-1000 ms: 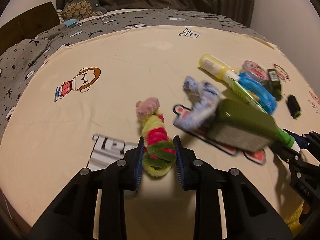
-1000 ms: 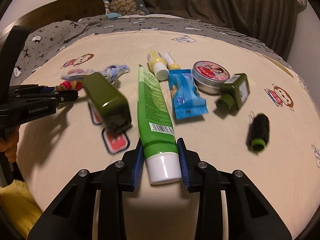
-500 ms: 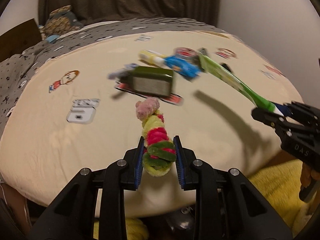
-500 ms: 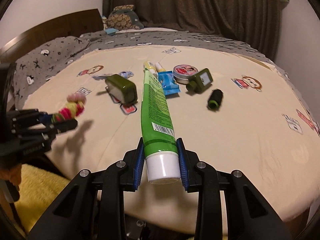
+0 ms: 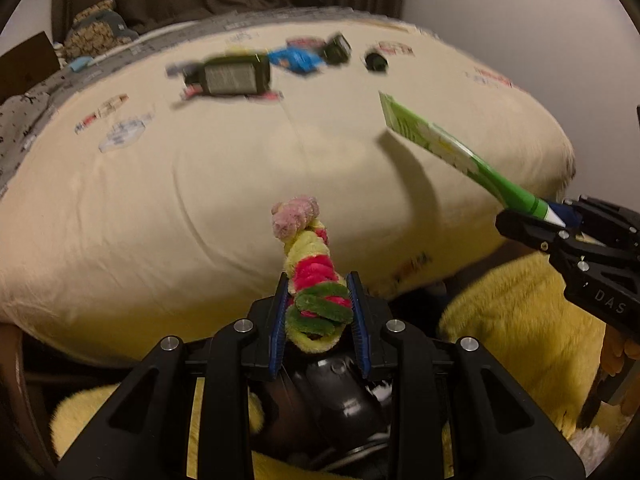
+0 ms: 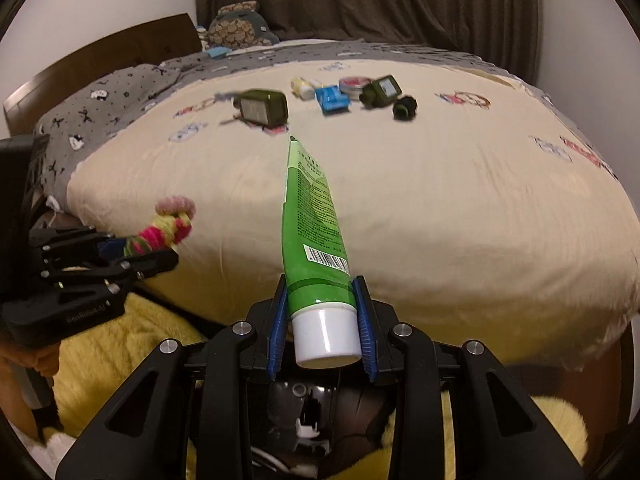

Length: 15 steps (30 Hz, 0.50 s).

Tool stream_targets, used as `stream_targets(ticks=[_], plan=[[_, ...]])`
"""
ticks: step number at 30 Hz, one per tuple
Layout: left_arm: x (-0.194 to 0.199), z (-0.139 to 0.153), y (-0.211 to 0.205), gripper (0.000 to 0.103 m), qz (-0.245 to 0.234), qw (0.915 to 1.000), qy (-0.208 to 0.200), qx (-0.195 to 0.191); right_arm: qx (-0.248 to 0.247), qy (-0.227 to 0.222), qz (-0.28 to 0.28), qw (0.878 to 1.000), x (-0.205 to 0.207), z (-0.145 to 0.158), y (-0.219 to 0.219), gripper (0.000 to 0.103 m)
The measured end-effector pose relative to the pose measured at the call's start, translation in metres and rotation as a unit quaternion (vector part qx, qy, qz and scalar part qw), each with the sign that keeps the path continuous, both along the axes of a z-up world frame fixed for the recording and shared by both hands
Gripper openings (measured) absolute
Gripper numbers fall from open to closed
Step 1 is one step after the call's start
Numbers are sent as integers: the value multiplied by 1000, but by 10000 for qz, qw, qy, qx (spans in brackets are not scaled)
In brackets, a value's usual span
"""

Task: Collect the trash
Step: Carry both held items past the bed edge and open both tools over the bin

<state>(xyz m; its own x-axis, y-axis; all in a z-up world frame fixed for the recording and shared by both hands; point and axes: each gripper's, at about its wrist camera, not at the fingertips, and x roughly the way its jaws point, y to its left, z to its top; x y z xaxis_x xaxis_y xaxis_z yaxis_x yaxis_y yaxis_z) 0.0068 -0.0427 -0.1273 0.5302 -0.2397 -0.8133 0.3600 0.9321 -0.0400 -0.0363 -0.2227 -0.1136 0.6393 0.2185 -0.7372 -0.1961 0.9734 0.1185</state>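
Cream bedsheet with cartoon prints, covering the bed. Grey patterned blanket along the sheet's far and left edges. Brown wooden headboard left of the blanket. Plush toy at the sheet's far-left corner. Dark curtain behind the sheet. Yellow fluffy rug below the sheet's near edge.

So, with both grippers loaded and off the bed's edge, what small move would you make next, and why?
Probably lower both over the dark bin below, then release. The left gripper is shut on the chenille twist, the right gripper on the green tube, and the bin sits just under the fingers.
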Motion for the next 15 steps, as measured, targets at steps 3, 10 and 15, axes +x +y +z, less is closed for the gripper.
stream_targets(ticks=[3,10,15], plan=[[-4,-17,-1,26,-19,9998,212,3,-64,243,76,9997,-2,-16,8,32],[-5,-67,-1,26,-36,9960,893,59,-81,926,293,9952,1,-60,23,31],[-5,-103,0,27,-51,9902,1384,163,-72,1403,380,9894,0,-91,30,30]])
